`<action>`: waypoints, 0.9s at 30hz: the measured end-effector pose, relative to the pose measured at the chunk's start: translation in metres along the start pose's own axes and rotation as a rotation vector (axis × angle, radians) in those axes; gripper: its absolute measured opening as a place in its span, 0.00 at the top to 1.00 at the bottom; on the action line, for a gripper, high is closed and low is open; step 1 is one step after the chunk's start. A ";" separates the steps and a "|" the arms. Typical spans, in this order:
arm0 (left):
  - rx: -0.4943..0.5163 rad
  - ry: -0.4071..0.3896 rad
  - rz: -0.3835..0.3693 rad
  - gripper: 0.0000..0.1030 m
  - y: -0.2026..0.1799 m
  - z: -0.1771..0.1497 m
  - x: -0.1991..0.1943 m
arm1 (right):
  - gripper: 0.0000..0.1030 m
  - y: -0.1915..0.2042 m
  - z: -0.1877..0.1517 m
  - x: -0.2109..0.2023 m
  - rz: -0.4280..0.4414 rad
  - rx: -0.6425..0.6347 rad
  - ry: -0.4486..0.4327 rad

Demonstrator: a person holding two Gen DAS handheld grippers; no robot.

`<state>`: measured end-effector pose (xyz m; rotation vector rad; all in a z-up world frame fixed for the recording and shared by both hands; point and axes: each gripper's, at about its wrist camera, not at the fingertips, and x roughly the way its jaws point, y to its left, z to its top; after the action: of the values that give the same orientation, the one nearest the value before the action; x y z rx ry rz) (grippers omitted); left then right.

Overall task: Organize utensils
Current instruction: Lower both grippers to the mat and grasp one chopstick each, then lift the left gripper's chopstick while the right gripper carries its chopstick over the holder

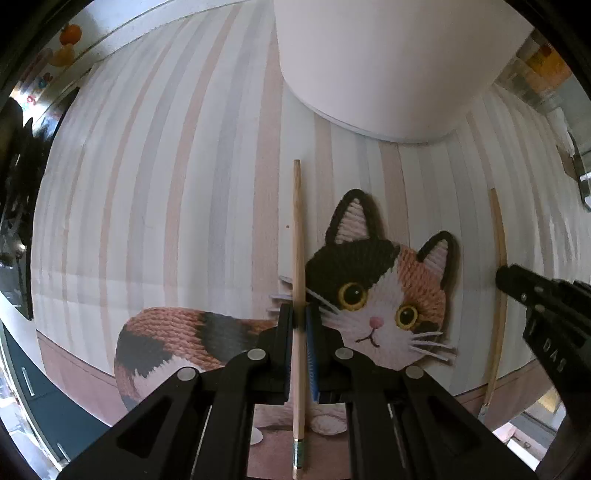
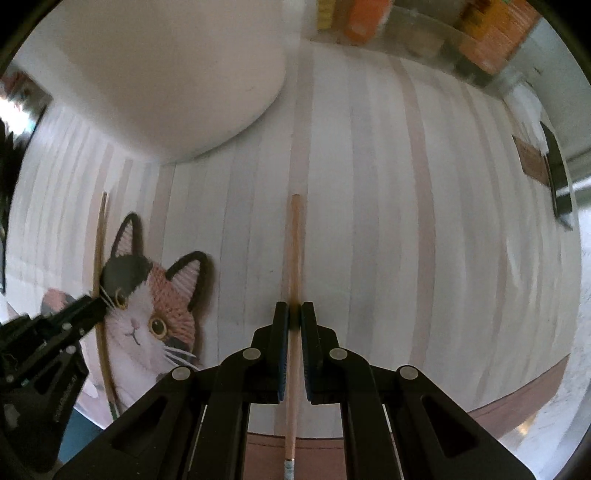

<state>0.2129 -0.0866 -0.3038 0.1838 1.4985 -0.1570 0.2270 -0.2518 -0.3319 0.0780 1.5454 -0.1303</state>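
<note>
My left gripper [image 1: 299, 314] is shut on a wooden chopstick [image 1: 296, 229] that runs forward between the fingers, above a striped placemat with a cat picture [image 1: 376, 288]. My right gripper [image 2: 294, 314] is shut on a second wooden chopstick [image 2: 294, 243], also pointing forward over the mat. A large white holder [image 1: 384, 62] stands just ahead of both; it also shows in the right wrist view [image 2: 155, 74]. The right gripper shows at the right of the left wrist view [image 1: 546, 306] with its chopstick [image 1: 498, 288]. The left gripper shows at the left of the right wrist view [image 2: 48, 332].
The striped placemat [image 2: 406, 221] covers most of the table. Orange and yellow packages [image 2: 369, 18] and a clear container stand at the far edge. A dark object [image 2: 557, 177] lies at the right. Toy ducks [image 1: 66, 44] sit far left.
</note>
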 end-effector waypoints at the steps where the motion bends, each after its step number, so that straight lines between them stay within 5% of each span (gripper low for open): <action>1: -0.003 0.000 -0.005 0.95 0.000 0.003 0.001 | 0.89 0.006 0.006 -0.003 -0.007 -0.005 0.012; 4: -0.009 0.001 -0.017 0.95 0.011 0.006 0.000 | 0.75 0.017 0.002 -0.001 -0.006 -0.019 0.047; 9: -0.001 0.000 -0.017 0.95 0.016 0.012 0.001 | 0.74 0.024 -0.017 -0.002 -0.012 -0.017 0.013; 14: 0.001 0.001 -0.014 0.95 0.016 0.018 0.012 | 0.78 0.027 -0.028 -0.005 -0.015 -0.009 -0.031; 17: 0.000 -0.004 -0.012 0.95 0.016 0.020 0.015 | 0.93 0.029 -0.034 -0.004 -0.020 -0.007 -0.047; 27: -0.012 -0.129 0.064 0.96 0.014 0.012 -0.016 | 0.93 0.024 -0.030 -0.034 0.022 0.033 -0.112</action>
<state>0.2267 -0.0756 -0.2870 0.2079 1.3636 -0.1065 0.1994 -0.2230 -0.2993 0.1119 1.4301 -0.1407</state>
